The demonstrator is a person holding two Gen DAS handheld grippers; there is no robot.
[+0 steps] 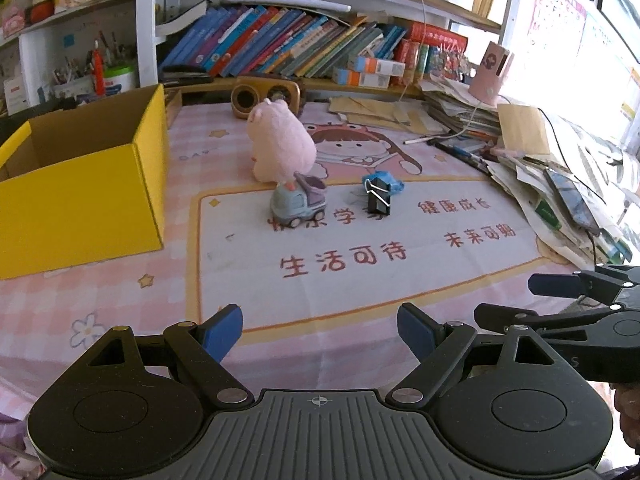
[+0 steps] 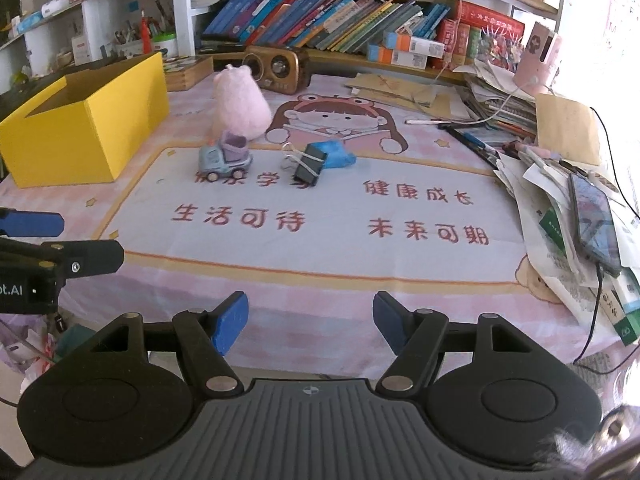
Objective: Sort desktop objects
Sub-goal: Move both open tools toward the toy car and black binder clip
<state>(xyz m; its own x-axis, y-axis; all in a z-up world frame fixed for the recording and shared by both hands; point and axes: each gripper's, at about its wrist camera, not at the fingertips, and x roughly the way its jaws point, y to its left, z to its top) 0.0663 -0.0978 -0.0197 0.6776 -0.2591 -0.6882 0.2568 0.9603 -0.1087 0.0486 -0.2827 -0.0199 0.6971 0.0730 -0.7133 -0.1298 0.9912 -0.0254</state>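
On the pink printed desk mat (image 1: 360, 280) (image 2: 320, 248) stand a pink plush pig (image 1: 280, 140) (image 2: 240, 104), a small grey-blue toy truck (image 1: 298, 202) (image 2: 224, 158), a black binder clip (image 1: 378, 200) (image 2: 310, 164) and a small blue object (image 1: 386, 182) (image 2: 336, 154) behind the clip. A yellow open cardboard box (image 1: 80, 184) (image 2: 88, 120) sits at the left. My left gripper (image 1: 320, 334) is open over the mat's near edge with nothing between its blue pads. My right gripper (image 2: 310, 322) is open and empty too, well short of the objects; it also shows at the right edge of the left wrist view.
A wooden retro speaker (image 1: 266, 94) (image 2: 276, 66) and a shelf of books (image 1: 300, 44) (image 2: 320, 16) line the back. Piled papers, pens and a phone (image 2: 596, 224) crowd the right side. A pink cup-like holder (image 1: 490, 74) (image 2: 538, 60) stands on the paper stack.
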